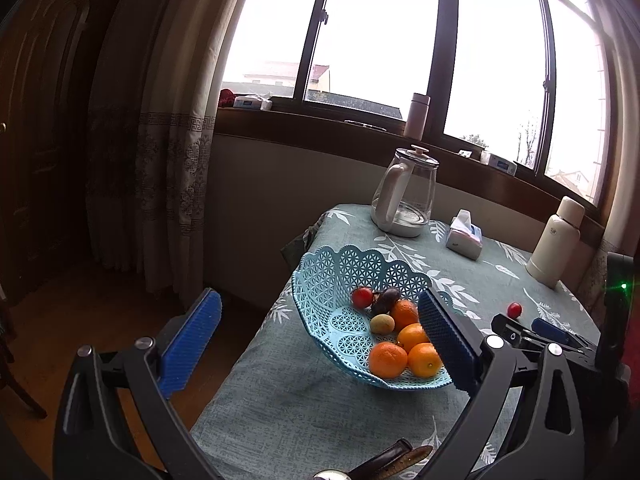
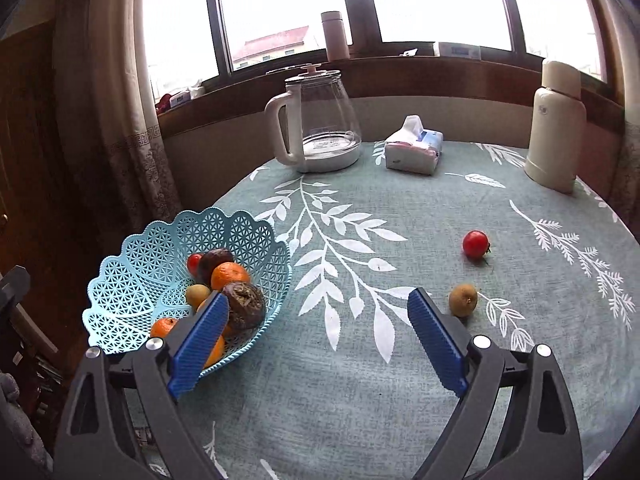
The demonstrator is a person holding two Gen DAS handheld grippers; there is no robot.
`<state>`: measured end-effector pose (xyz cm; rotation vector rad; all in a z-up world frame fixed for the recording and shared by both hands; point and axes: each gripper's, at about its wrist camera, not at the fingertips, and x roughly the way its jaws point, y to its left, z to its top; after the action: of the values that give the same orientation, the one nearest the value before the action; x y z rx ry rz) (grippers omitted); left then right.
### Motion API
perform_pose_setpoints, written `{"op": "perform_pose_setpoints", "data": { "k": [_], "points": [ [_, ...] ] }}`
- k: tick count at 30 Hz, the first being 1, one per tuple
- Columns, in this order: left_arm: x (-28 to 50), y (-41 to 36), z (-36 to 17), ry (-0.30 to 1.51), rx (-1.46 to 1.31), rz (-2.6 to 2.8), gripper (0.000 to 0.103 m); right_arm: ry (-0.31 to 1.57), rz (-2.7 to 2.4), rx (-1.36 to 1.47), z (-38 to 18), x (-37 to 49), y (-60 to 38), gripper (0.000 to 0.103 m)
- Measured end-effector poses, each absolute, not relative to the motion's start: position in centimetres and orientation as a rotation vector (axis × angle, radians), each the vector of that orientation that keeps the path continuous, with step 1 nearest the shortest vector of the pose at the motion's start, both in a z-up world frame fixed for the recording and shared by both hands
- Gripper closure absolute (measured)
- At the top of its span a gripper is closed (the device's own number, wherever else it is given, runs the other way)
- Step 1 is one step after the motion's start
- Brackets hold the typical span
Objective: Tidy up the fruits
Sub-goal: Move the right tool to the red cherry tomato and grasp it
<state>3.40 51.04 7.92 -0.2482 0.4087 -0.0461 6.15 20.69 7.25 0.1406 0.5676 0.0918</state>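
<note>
Both hand-held grippers, left (image 1: 320, 336) and right (image 2: 316, 334), gape wide, empty. Basket (image 2: 132, 264) holds fruit; a tomato (image 2: 475, 243) and kiwi (image 2: 463, 299) lie on the surface (image 2: 360, 380).

The left hand-held gripper (image 1: 320, 344) spans the lower frame, blue pads spread wide, holding nothing. The right hand-held gripper (image 2: 316, 336) fills its lower frame, likewise gaping and empty.
</note>
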Motion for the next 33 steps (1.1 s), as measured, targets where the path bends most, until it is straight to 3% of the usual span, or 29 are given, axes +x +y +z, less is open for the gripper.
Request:
{"op": "perform_pose_setpoints", "data": {
  "k": [33],
  "points": [
    [3.8, 48.1, 6.9, 0.457, -0.196, -0.118, 0.003, 0.628, -0.082, 0.301, 4.9, 6.5, 13.0, 0.013]
  ]
}}
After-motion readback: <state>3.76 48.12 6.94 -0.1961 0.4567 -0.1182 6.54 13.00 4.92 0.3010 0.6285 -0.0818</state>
